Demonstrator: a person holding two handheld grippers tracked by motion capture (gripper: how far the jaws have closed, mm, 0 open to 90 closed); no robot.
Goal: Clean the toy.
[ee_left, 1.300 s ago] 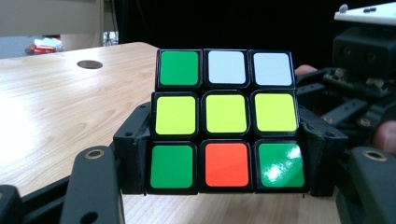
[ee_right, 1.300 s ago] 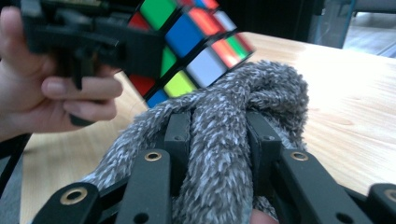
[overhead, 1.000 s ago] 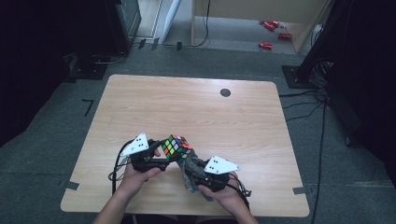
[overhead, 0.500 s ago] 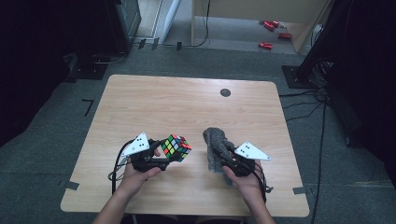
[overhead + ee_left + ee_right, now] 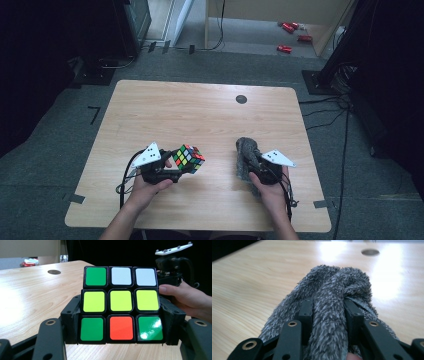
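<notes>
**Cube in the left gripper, grey cloth in the right**

From the high view, the left gripper sits near the front left of the table, clamped on a puzzle cube. The cube is held just above the wood and tipped, one corner pointing up and away from the person. Well apart, toward the front right, the right gripper is closed on a grey cloth. The cloth is bunched into a lump whose long axis runs away from the person, its far end pointing toward the back of the table. A dark round hole lies in the tabletop farther back.

In the left gripper view, the cube is squeezed between the two jaws at its left and right sides, one face square to the camera: green, white, white on top, three yellow in the middle, green, red, green below. The person's other hand shows behind it.

In the right gripper view, the cloth is pinched as a thick fold between the jaws and bulges past them, pointing forward along the jaws.
</notes>
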